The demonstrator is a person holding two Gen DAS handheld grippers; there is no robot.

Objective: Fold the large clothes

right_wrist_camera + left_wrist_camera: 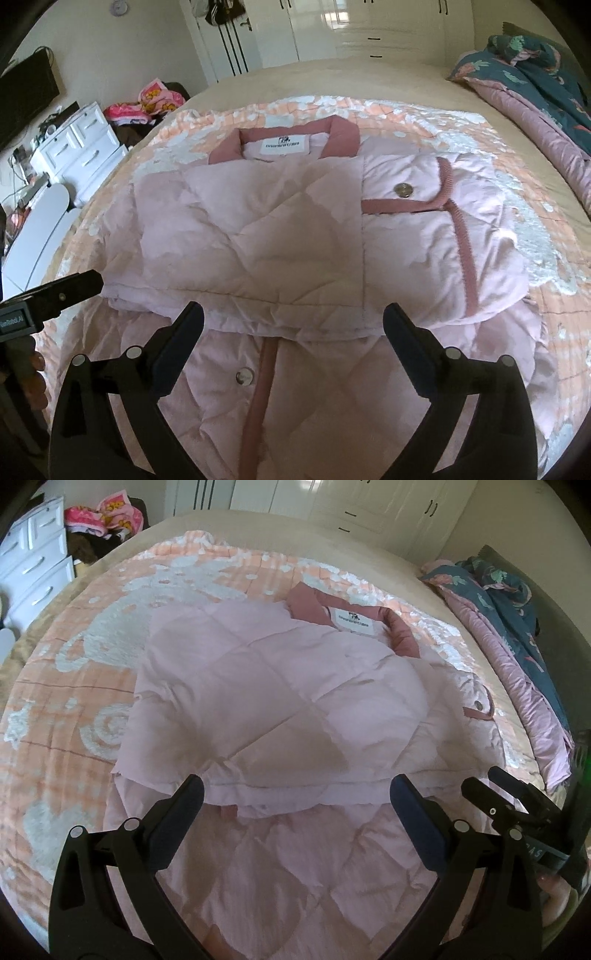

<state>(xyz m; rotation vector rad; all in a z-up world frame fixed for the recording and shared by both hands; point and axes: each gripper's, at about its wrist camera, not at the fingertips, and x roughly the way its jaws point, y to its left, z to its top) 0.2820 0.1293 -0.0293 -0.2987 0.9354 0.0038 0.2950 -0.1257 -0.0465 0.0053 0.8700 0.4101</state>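
Observation:
A pale pink quilted jacket (280, 686) (258, 229) with a dusty-rose collar (291, 138) lies on the bed, its sides folded over the middle and its lower part spread toward me. My left gripper (297, 794) hangs just above the fold's near edge, jaws wide apart, nothing between them. My right gripper (293, 321) stands open in the same way over the near edge of the fold, above the rose placket (264, 373) with its metal snap. Each gripper shows at the edge of the other's view.
The jacket rests on a peach and white blanket (74, 686) over a tan bed. A dark floral duvet (546, 70) is heaped at the right. White drawers (81, 147) with a pink bundle stand at the left, white wardrobes (332, 29) behind.

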